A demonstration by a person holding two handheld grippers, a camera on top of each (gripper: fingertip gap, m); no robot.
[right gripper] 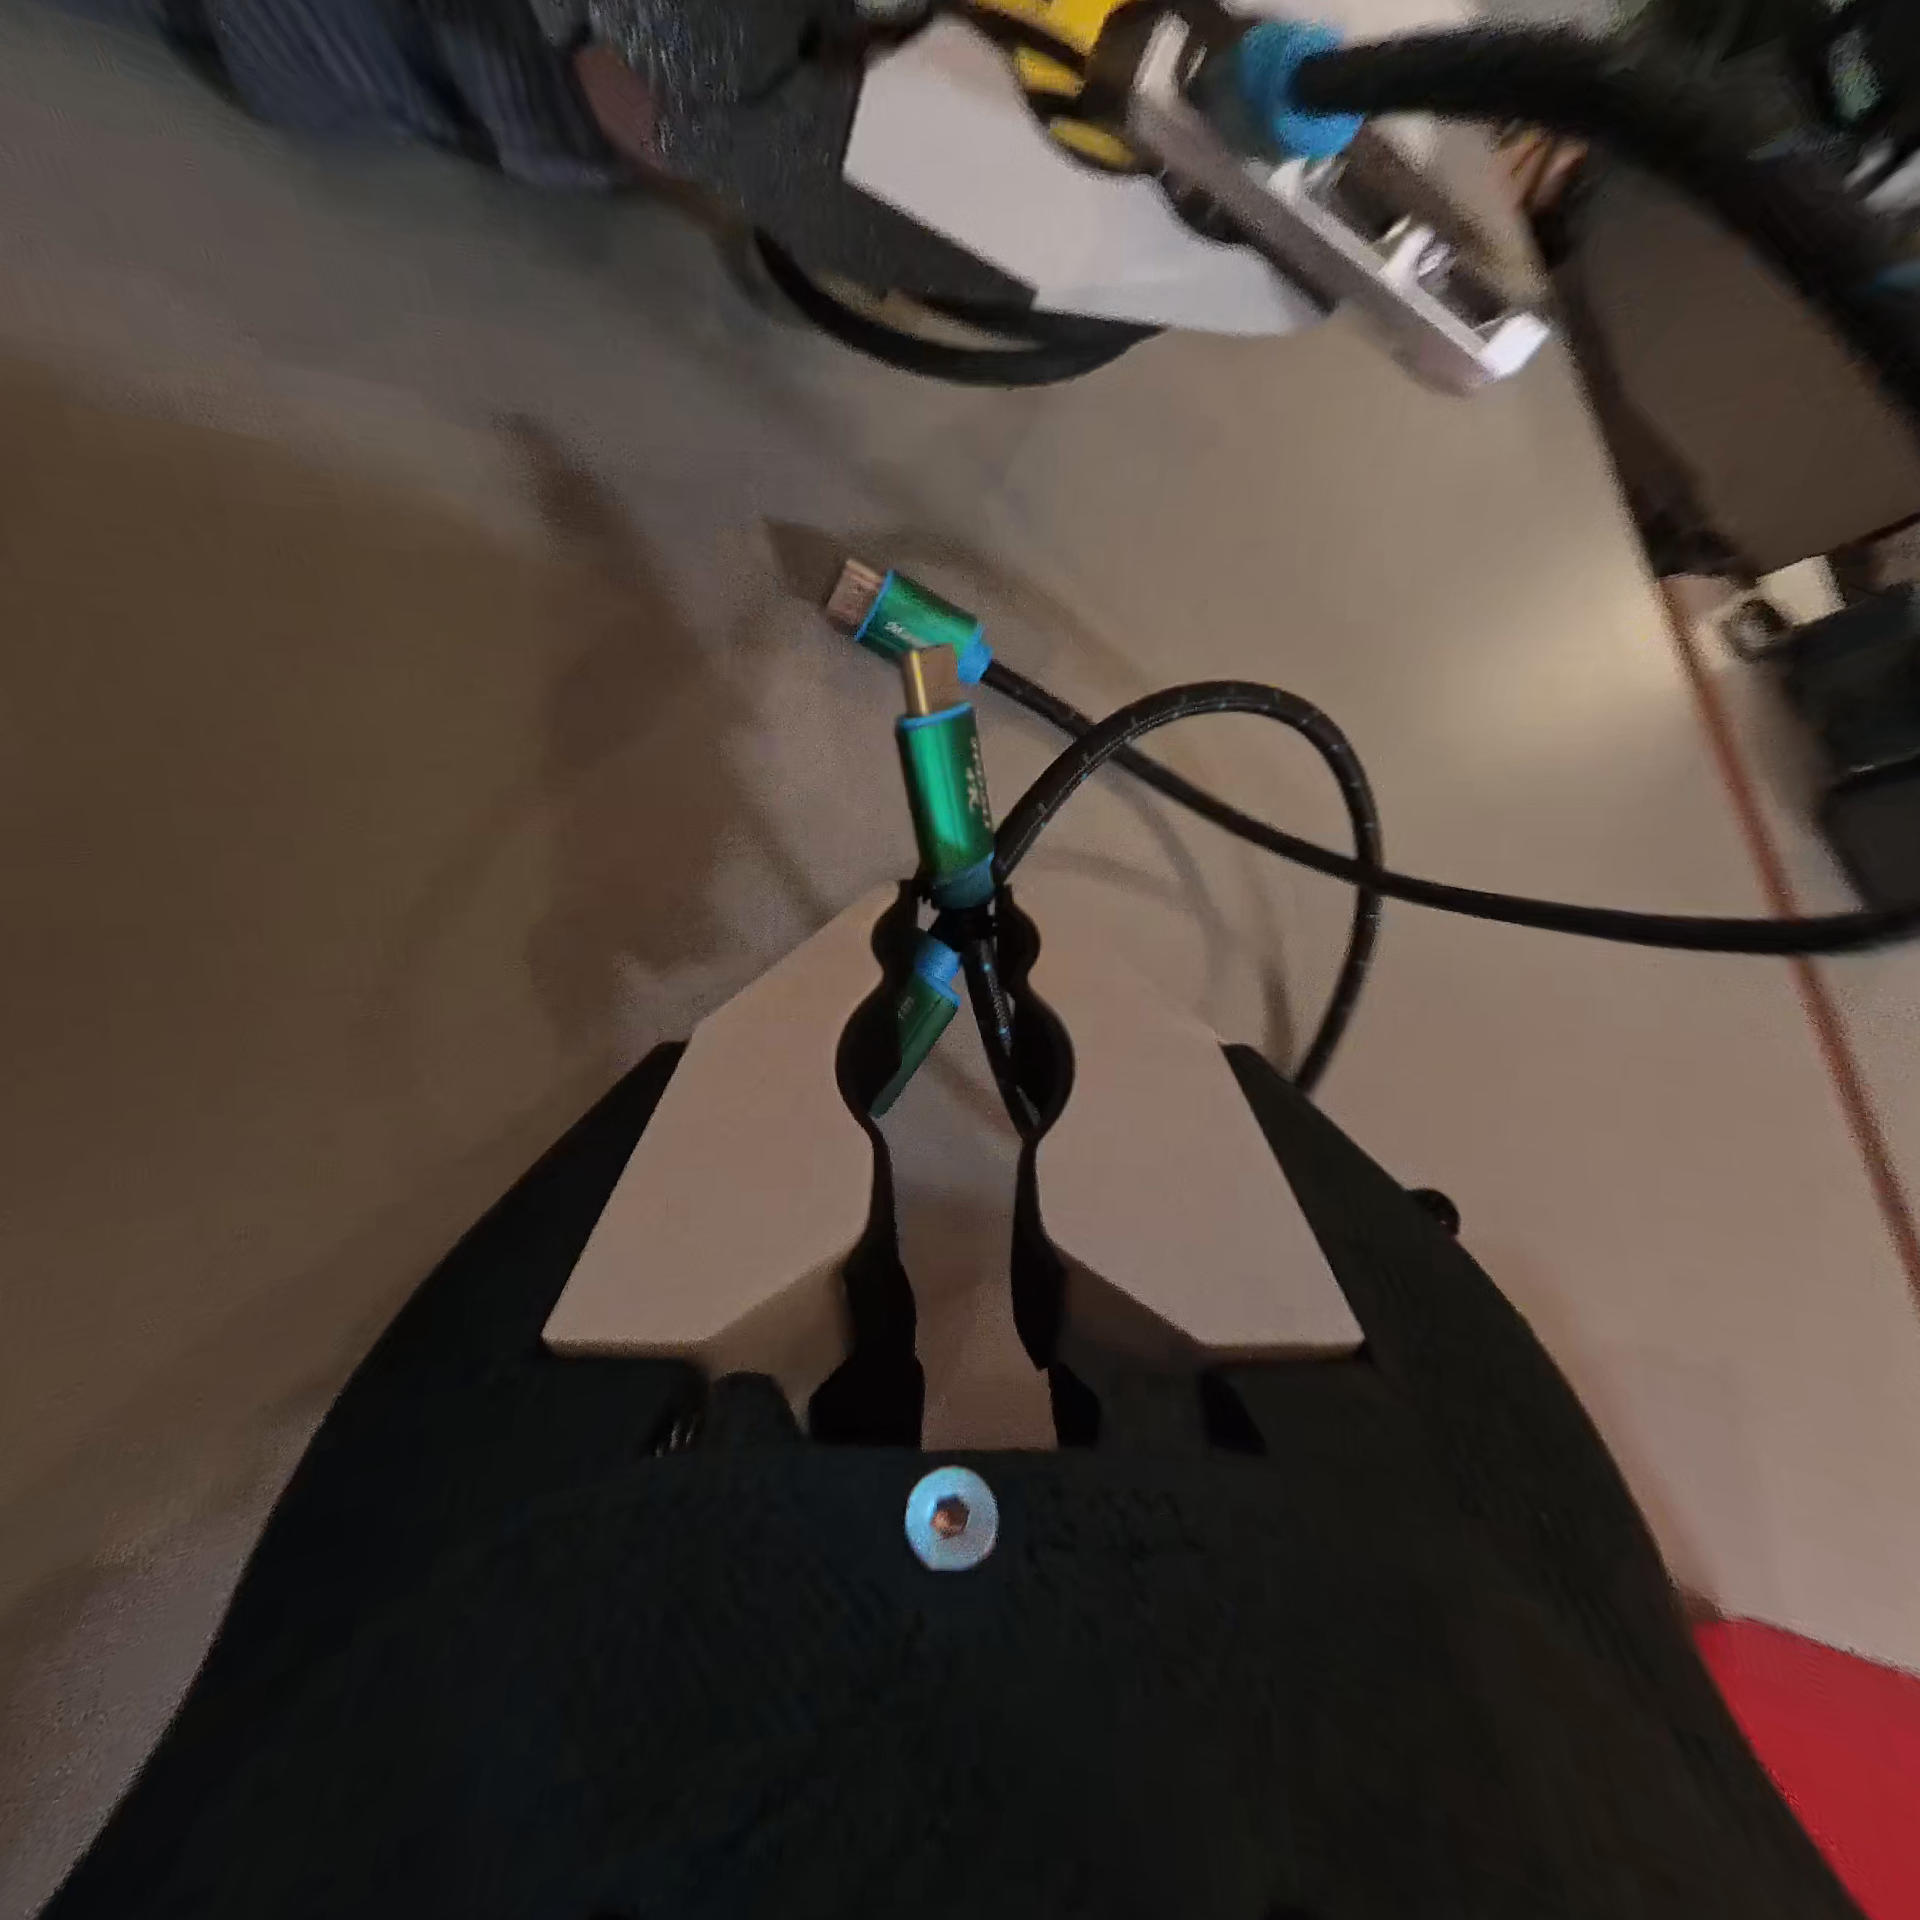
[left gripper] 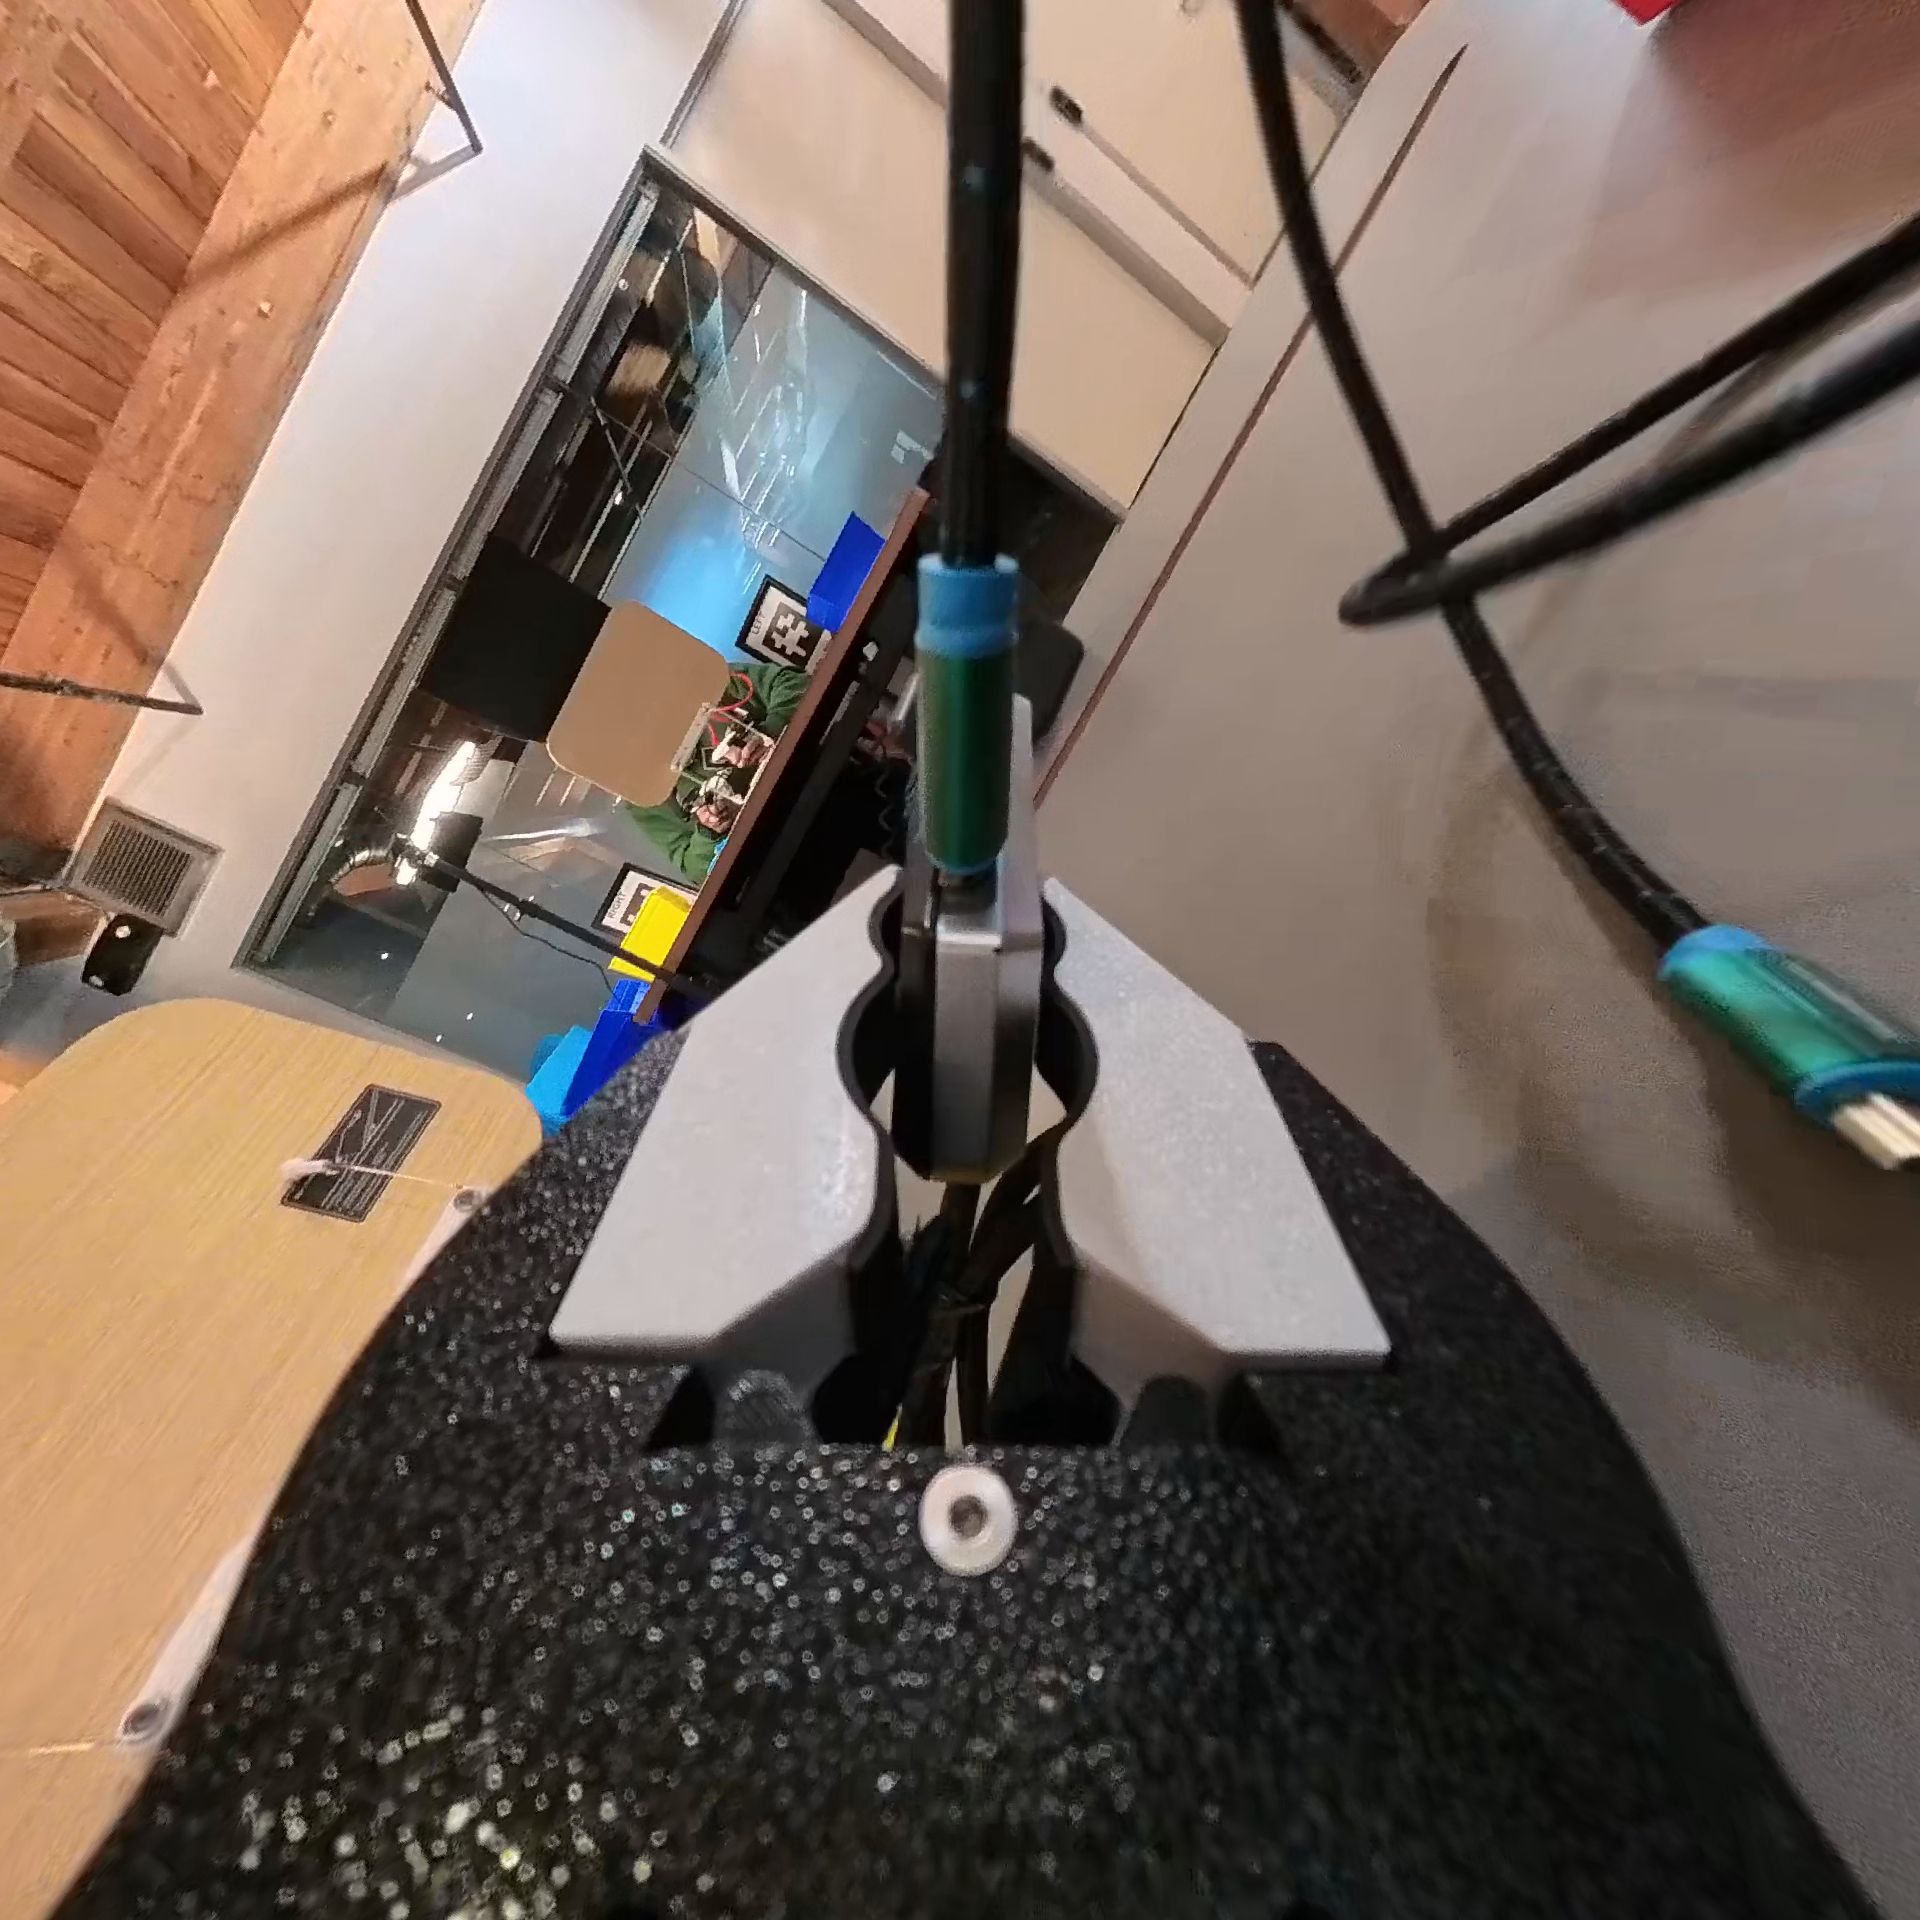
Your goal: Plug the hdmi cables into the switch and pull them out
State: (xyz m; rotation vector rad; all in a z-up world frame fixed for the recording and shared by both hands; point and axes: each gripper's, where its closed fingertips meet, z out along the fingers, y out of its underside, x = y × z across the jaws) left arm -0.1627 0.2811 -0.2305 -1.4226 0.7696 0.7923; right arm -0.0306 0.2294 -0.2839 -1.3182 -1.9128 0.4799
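Left claw (left gripper: pixel 971 997) tilted upward, clamped on slim grey metal switch (left gripper: pixel 971 1039) with green-and-blue HDMI plug (left gripper: pixel 961 727) inserted, right claw (right gripper: pixel 951 914) angled down over grey surface (right gripper: pixel 416 727), pinching black braided cable (right gripper: pixel 992 997) behind second green plug (right gripper: pixel 943 795), third plug (right gripper: pixel 914 618) lying loose beyond.

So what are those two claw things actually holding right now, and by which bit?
The left gripper clamps the grey switch by its flat sides. The right gripper pinches an HDMI cable just behind its green plug.

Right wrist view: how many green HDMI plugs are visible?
3 HDMI plugs: one lying on the table, one at the right gripper, one between its fingers. A blurred fourth may sit in the switch.
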